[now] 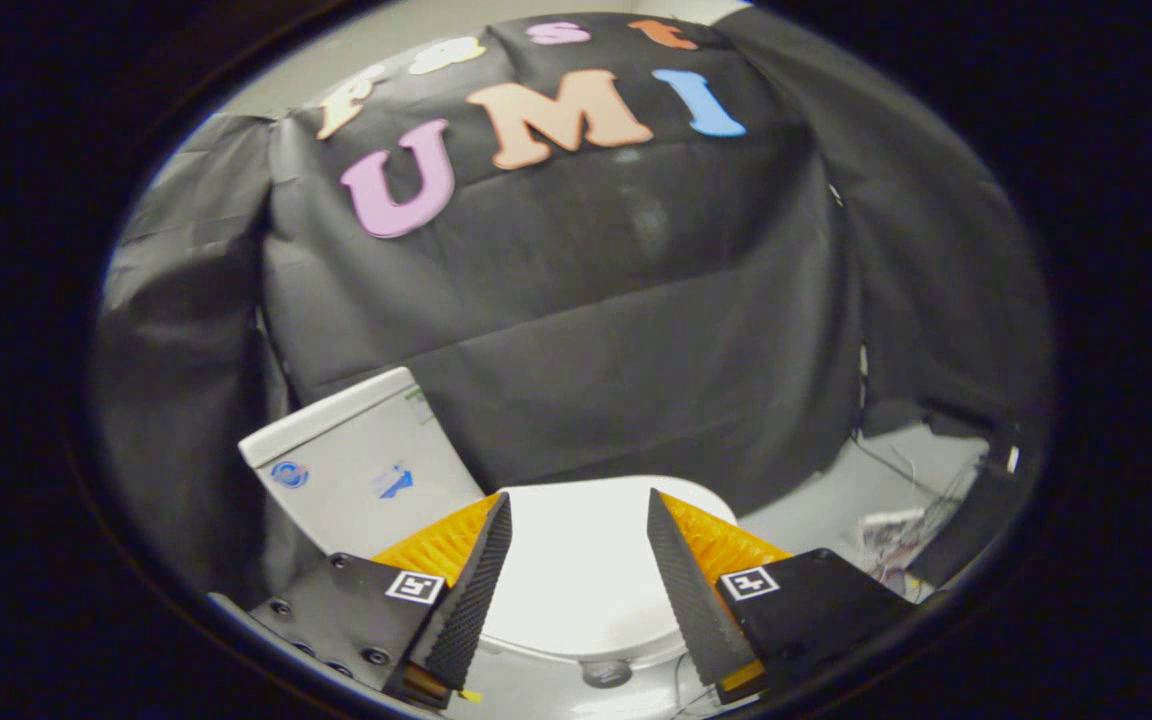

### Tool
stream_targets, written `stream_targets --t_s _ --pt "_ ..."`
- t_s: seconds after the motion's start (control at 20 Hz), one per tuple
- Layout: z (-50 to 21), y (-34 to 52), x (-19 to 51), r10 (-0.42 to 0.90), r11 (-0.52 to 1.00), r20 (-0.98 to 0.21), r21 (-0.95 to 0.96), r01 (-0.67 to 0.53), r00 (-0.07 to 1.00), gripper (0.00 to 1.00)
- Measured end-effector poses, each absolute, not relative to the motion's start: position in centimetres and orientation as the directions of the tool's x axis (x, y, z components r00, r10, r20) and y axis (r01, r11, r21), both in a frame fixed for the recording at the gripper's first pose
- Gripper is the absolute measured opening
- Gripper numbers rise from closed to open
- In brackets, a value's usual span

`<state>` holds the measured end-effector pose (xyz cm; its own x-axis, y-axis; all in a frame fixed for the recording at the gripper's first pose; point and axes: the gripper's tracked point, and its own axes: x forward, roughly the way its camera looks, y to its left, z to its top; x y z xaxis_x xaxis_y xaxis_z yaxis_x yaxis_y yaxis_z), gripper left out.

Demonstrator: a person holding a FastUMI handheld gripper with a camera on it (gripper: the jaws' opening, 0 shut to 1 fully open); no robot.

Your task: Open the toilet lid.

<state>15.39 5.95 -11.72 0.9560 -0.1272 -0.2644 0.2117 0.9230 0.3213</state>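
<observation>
2 ribbed black fingers (481, 590) of the tool (576, 590) stand well apart, with nothing between them but open air above the toilet lid (581, 565). The lid is white and lies flat and closed just ahead of and below the fingers, its rounded rim curving across the gap between them. Left of the lid and behind it stands the cistern (366, 465), white and boxy, tilted in this view, with small stickers on its front face.

By my reading, this is the approach: the tool hovers over the lid and has not yet touched it. The next move probably calls for the fingers to drop to the lid's near rim, catch under or pinch its edge, and then swing it up and back toward the cistern. Which part of the rim offers a lip to hook cannot be told from here, since the nearest edge is partly hidden by the fingers.

For room, the lid's arc ends at the cistern and the black cloth wall (636, 330) behind it, so the lift has a hard stop there. To the right of the toilet lies a pale floor (836, 500) with a tangle of wires (891, 530) near the wall, worth keeping away from. Above the lid the space looks free, so a rising, backward sweep should meet nothing on the way.
</observation>
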Motion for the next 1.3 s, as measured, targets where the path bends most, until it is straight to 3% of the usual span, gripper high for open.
stream_targets --t_s 0.3,0.55,0.65,0.85,1.1,1.3 --pt "-17.8 7.1 13.6 -0.294 0.695 -0.37 0.551 0.463 0.881 0.79" --pt "-22.9 9.0 11.0 -0.366 0.453 -0.457 0.673 0.584 0.811 0.79" --pt "-24.4 9.6 9.8 -0.388 0.363 -0.463 0.718 0.594 0.797 0.79" --pt "-26.3 9.8 7.4 -0.456 0.136 -0.466 0.806 0.577 0.758 0.64" --pt "-29.5 10.0 4.7 -0.513 -0.101 -0.473 0.862 0.496 0.717 0.64" --pt "-32.5 10.8 5.4 -0.474 -0.183 -0.496 0.864 0.47 0.727 0.64"
